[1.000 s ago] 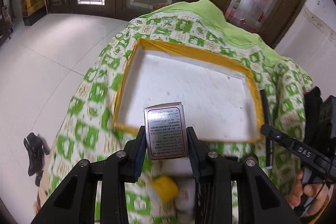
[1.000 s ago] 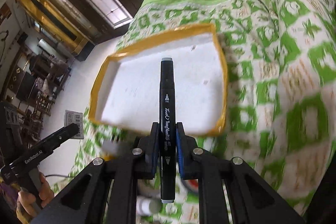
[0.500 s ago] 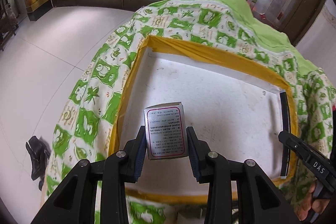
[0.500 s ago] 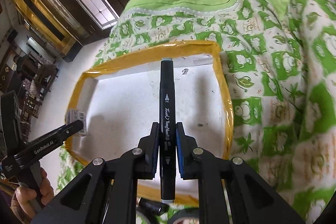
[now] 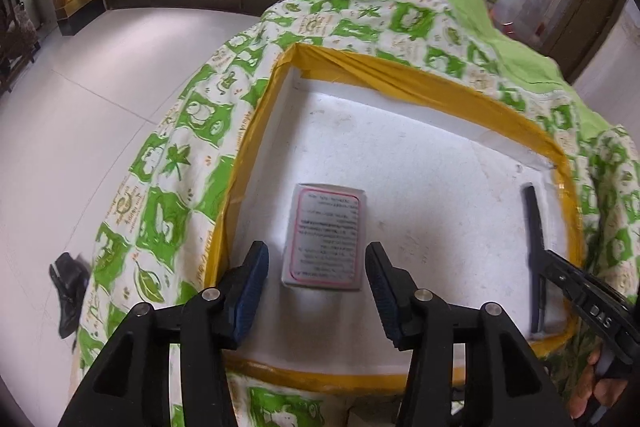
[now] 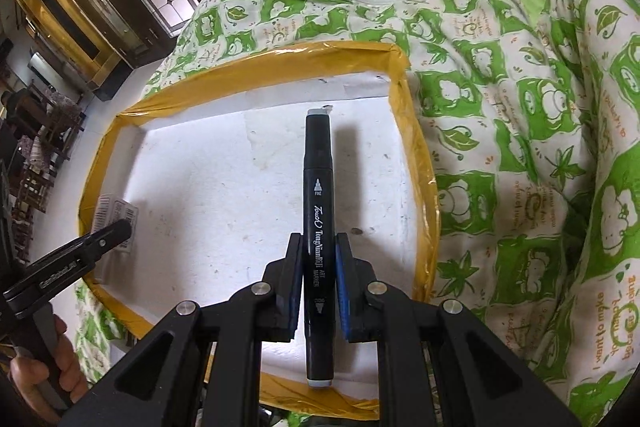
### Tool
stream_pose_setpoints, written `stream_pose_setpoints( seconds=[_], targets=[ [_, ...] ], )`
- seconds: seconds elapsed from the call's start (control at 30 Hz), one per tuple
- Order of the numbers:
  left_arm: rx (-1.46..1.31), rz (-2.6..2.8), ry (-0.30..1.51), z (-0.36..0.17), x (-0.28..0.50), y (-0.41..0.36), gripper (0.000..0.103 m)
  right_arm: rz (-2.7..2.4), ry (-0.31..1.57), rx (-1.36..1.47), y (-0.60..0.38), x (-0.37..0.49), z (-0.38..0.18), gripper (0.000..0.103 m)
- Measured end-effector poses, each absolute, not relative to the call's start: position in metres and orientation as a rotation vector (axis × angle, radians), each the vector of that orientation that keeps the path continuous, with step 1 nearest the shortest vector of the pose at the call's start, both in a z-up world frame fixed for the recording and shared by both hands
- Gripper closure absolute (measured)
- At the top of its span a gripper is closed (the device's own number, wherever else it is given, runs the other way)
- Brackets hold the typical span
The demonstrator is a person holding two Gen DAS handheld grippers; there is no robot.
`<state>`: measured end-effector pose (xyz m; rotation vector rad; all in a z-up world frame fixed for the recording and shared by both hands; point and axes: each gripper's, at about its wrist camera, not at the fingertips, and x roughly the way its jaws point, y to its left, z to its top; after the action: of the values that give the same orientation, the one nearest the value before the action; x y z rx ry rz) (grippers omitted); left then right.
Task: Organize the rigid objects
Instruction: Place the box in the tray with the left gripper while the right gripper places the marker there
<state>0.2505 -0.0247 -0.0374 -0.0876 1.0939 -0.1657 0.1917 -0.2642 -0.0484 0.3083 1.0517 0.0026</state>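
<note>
Released, the box lies between the left gripper's opening jaws; right gripper angled downward clamps the marker.

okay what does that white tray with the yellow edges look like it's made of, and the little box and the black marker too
Tray: probably foam board, matte, pitted and speckled white; its rim is wrapped in glossy, wrinkled yellow tape.
Small box: thin printed cardboard, slightly shiny, with folded edges, lying between the opening left gripper pads, untouched.
Marker: likely smooth semi-gloss plastic with printed lettering, clamped in the right gripper.
</note>
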Motion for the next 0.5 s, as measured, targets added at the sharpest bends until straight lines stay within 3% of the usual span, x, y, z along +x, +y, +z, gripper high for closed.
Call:
stream_pose_setpoints(
  seconds=[0.33,0.5],
  targets=[
    [0.016,-0.160,1.013,-0.013,0.185,-0.025,0.035,0.032,0.921,0.343,-0.264,0.147,-0.018,0.060],
    [0.051,-0.174,0.975,-0.009,0.138,-0.024,0.031,0.050,0.859,0.337,-0.256,0.108,-0.003,0.050]
  ],
)
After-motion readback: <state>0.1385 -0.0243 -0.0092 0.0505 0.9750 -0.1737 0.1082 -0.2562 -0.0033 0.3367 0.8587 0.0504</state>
